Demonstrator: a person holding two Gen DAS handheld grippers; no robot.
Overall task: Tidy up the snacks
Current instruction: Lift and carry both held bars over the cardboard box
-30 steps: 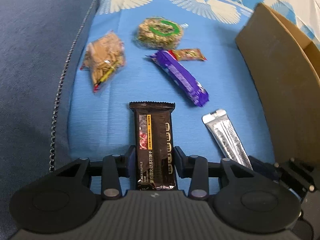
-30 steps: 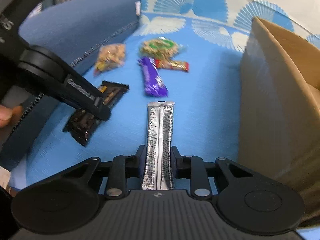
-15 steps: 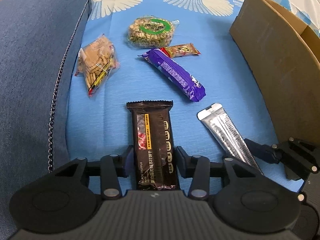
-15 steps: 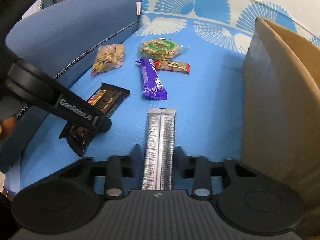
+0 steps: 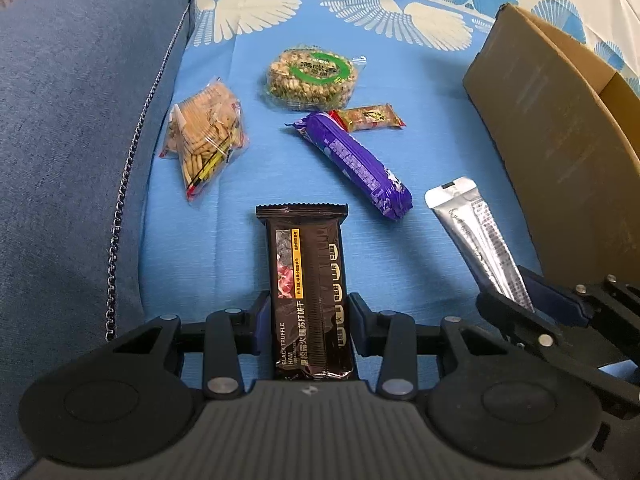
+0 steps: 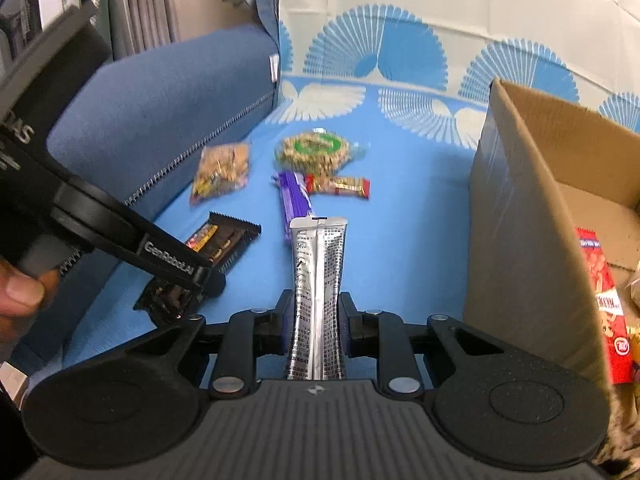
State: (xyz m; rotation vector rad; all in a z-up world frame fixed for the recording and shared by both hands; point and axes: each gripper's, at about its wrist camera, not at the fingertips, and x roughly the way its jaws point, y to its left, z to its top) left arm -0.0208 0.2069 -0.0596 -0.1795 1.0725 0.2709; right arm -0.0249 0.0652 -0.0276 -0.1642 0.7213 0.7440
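A black cracker pack [image 5: 310, 280] lies lengthwise between my left gripper's [image 5: 310, 320] pads, which press on its sides; its far end points away over the blue cushion. My right gripper [image 6: 316, 316] is closing on a silver pouch [image 6: 318, 280], and the foil is pinched in at the pads. In the left wrist view the same pouch [image 5: 472, 232] slants up from the right gripper [image 5: 514, 294]. The open cardboard box [image 6: 520, 220] stands just right of it, with a red snack pack [image 6: 604, 292] inside. The black pack [image 6: 224, 240] shows under the left gripper's finger [image 6: 180, 268].
On the cushion beyond lie a cracker bag [image 5: 206, 140], a round nut pack with a green label [image 5: 312, 76], a purple bar [image 5: 356, 164] and a small red-gold bar [image 5: 368, 118]. The blue armrest [image 5: 72, 120] borders the left. A person's hand [image 6: 20, 296] grips the left tool.
The right gripper has tilted upward with the silver pouch and squeezed it tighter; the box's inside has come into view. The left gripper has kept still on the black pack.
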